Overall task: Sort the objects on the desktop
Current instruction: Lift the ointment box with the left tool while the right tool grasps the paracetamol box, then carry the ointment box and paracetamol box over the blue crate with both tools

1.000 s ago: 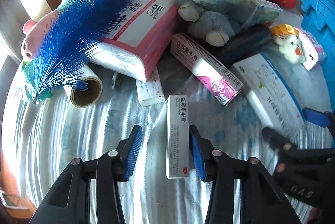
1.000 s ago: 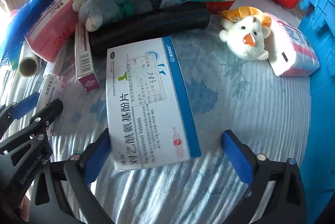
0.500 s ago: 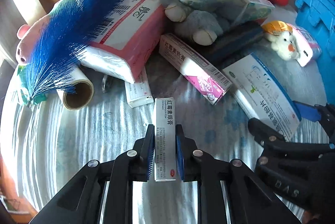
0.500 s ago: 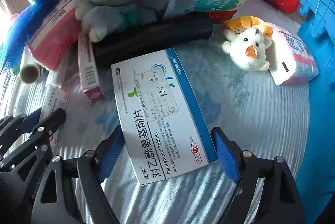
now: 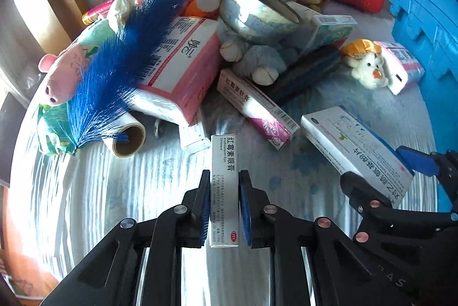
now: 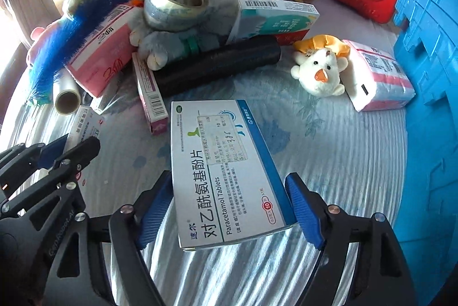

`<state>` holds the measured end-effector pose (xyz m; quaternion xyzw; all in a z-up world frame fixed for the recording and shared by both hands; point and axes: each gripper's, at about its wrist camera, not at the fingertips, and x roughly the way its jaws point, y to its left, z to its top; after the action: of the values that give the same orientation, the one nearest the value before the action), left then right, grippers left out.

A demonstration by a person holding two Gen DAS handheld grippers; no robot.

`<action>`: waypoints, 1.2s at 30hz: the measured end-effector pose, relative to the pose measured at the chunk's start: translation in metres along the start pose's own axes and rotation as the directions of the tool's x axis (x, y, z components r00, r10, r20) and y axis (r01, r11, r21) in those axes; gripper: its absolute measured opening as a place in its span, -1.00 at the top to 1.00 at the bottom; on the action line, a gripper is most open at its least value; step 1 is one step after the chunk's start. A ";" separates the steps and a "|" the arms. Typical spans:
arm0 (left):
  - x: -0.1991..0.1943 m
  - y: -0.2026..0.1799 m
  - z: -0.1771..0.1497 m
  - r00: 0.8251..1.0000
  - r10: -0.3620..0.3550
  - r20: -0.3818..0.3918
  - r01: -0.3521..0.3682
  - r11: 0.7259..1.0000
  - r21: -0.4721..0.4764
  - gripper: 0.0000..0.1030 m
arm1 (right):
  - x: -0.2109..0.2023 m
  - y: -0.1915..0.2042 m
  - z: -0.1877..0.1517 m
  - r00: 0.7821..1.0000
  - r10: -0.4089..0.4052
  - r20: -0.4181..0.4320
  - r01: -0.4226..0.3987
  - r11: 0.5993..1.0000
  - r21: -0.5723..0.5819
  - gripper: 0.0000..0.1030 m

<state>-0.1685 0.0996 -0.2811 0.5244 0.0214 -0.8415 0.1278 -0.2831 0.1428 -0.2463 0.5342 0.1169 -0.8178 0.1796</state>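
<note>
A slim white ointment box (image 5: 224, 160) stands lengthwise between my left gripper's (image 5: 224, 208) blue pads, which are shut on its long sides. It hangs just off the striped tablecloth (image 5: 143, 191). In the right wrist view this left gripper (image 6: 71, 145) shows at the left edge, with the box in it. A flat white-and-blue paracetamol box (image 6: 223, 168) lies between my right gripper's (image 6: 229, 208) jaws. They are closing, and both pads meet its long edges. The right gripper (image 5: 383, 171) appears low right in the left wrist view, straddling the paracetamol box (image 5: 355, 145).
A heaped pile fills the back: pink tissue pack (image 5: 183, 62), blue feather duster (image 5: 108, 77), tape roll (image 6: 171, 2), plush toys, black roll (image 6: 217, 65), pink tube box (image 5: 257, 108). A white plush duck (image 6: 320, 71) and tissue packet (image 6: 377, 77) lie right. A blue crate (image 6: 429, 77) borders the right side.
My left jaws closed onto the ointment box and raised it a little. The right jaws narrowed from well clear of the paracetamol box to touching its edges.
</note>
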 end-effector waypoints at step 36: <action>-0.041 0.094 0.077 0.997 -0.046 0.062 0.044 0.999 0.028 0.66 | -0.054 0.020 -0.017 1.000 0.007 0.000 -0.007 0.998 0.063 0.12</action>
<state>-0.1964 0.0037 -0.2010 0.4986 0.0180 -0.8606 0.1023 -0.2408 0.1403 -0.2043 0.5399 0.0894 -0.8204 0.1655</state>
